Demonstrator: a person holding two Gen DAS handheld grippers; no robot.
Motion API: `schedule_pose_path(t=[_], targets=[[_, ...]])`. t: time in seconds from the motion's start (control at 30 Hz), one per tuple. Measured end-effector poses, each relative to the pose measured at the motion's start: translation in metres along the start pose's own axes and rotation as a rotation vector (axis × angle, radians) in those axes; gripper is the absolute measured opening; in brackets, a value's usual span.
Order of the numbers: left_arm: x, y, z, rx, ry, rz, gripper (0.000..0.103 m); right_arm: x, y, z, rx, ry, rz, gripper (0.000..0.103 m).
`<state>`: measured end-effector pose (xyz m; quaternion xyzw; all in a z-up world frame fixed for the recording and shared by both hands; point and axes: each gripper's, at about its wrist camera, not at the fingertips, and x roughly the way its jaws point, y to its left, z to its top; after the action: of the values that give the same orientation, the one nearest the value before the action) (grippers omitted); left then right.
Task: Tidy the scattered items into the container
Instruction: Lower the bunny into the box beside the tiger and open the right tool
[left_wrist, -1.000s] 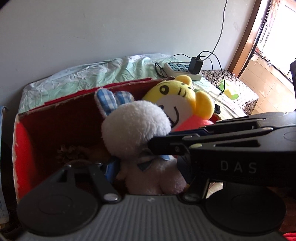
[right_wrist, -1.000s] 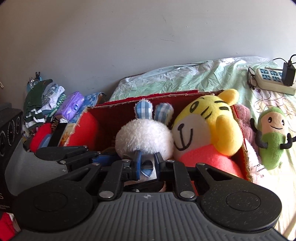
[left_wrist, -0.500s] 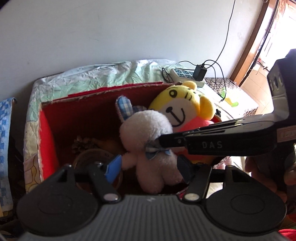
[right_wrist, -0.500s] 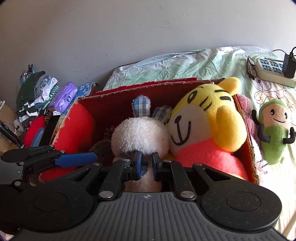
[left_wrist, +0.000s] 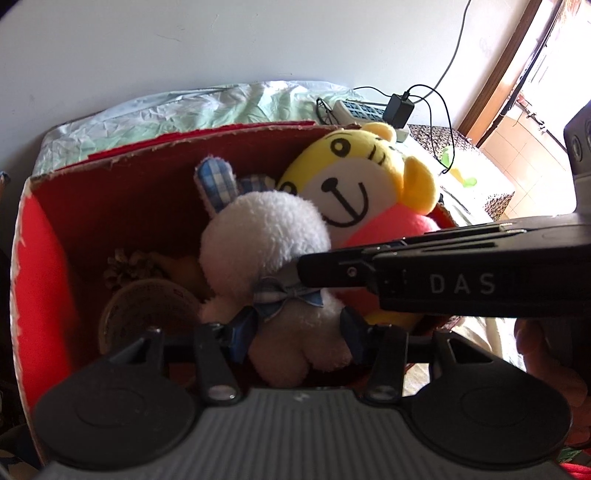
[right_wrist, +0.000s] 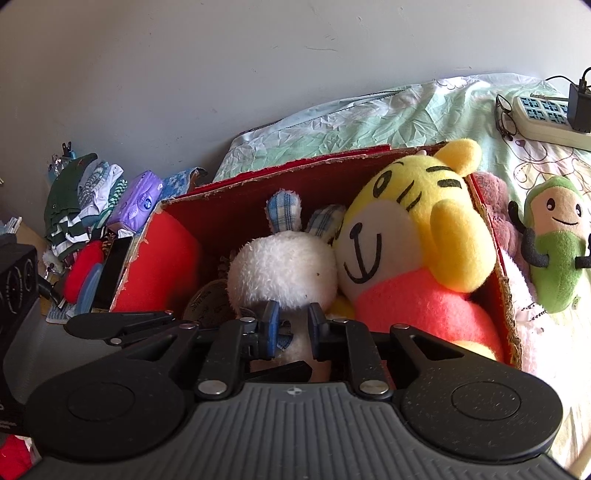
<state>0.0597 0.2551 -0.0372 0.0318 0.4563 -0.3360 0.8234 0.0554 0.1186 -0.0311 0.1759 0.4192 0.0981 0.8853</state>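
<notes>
Seemingly, from the left wrist, the white rabbit plush (left_wrist: 273, 258) is seen sitting inside the red cardboard box (left_wrist: 40, 266), its soft body clamped by the left gripper (left_wrist: 299, 330). From the right wrist, the rabbit's neck is pinched by the right gripper (right_wrist: 291, 328), though its jaws are opening. Light, squashy fabric is judged best held at the waist.

Your left gripper (left_wrist: 295, 334) fills the bottom of its frame: ribbed grey body, two round black discs, black linkage arms with silver rivets, blue-padded fingers (left_wrist: 242, 332). Your right gripper (right_wrist: 291, 328) looks identical; from the left camera its black side reads "DAS" in white, right of centre.
</notes>
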Motion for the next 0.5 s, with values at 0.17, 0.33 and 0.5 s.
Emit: schedule_pose_path(t=[0.17, 0.33, 0.5], targets=[[0.004, 0.002, 0.0, -0.011, 0.015, -0.008, 0.055, -0.002, -0.007, 0.008, 0.045, -0.001, 0.058, 0.029], [0.01, 0.018, -0.002, -0.081, 0.031, -0.042, 0.065, 0.006, -0.005, 0.011, 0.032, 0.011, 0.035, 0.031], [0.01, 0.015, -0.004, -0.063, 0.028, -0.021, 0.065, 0.001, -0.005, 0.011, 0.049, -0.001, 0.042, 0.044]])
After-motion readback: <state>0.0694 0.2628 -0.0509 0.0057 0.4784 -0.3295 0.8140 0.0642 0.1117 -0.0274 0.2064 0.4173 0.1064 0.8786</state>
